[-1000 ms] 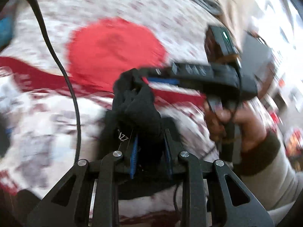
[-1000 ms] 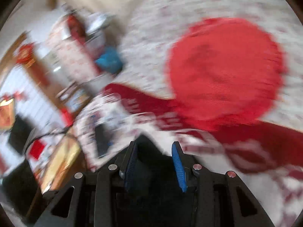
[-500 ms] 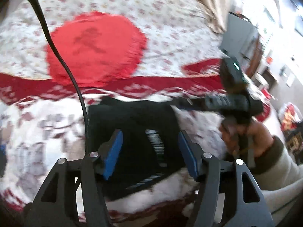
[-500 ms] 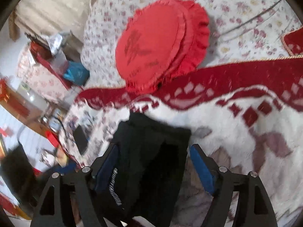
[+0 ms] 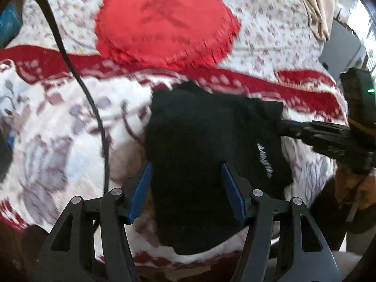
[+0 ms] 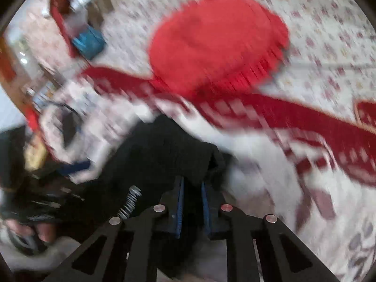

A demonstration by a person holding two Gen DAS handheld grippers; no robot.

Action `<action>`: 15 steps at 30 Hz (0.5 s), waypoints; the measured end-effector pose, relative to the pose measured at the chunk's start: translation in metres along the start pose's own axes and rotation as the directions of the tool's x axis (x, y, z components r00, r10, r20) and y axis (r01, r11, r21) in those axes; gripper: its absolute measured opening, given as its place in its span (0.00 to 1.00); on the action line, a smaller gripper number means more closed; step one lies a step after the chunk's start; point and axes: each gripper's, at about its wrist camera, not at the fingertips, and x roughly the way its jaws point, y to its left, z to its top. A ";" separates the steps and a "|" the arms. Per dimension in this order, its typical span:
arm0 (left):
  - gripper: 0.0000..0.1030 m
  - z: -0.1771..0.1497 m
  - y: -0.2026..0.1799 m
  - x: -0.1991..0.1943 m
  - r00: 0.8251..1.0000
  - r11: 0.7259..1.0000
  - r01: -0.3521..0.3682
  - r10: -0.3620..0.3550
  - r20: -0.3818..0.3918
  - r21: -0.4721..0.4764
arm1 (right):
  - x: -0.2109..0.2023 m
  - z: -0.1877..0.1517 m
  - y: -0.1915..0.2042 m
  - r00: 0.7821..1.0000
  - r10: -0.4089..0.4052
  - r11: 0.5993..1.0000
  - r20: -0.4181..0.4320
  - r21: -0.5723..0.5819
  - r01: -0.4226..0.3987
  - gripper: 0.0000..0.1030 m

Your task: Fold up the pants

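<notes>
The black pants (image 5: 206, 145) are seen bunched in a compact folded heap on the red-and-white patterned blanket (image 5: 58, 127), near a round red cushion (image 5: 164, 21). White lettering is visible on the right side of the heap. The left gripper (image 5: 186, 188) is held over the near edge with jaws spread wide, nothing gripped. The right gripper (image 6: 191, 202) is clenched on the pants' edge, fabric pinched between its blue pads. A black cable (image 5: 77, 77) is draped across the blanket.

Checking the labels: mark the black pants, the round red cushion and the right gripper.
black pants (image 5: 206, 145), left wrist view, middle of the folded cloth.
round red cushion (image 5: 164, 21), left wrist view, centre of its face.
right gripper (image 6: 191, 188), right wrist view, between the fingertips, narrow on the cloth.
</notes>
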 end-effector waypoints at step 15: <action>0.61 -0.016 -0.005 0.005 1.000 1.000 0.001 -0.001 -0.022 -0.005 | 0.021 0.110 0.086 0.992 0.124 0.968 0.032 -0.225 -0.114 0.46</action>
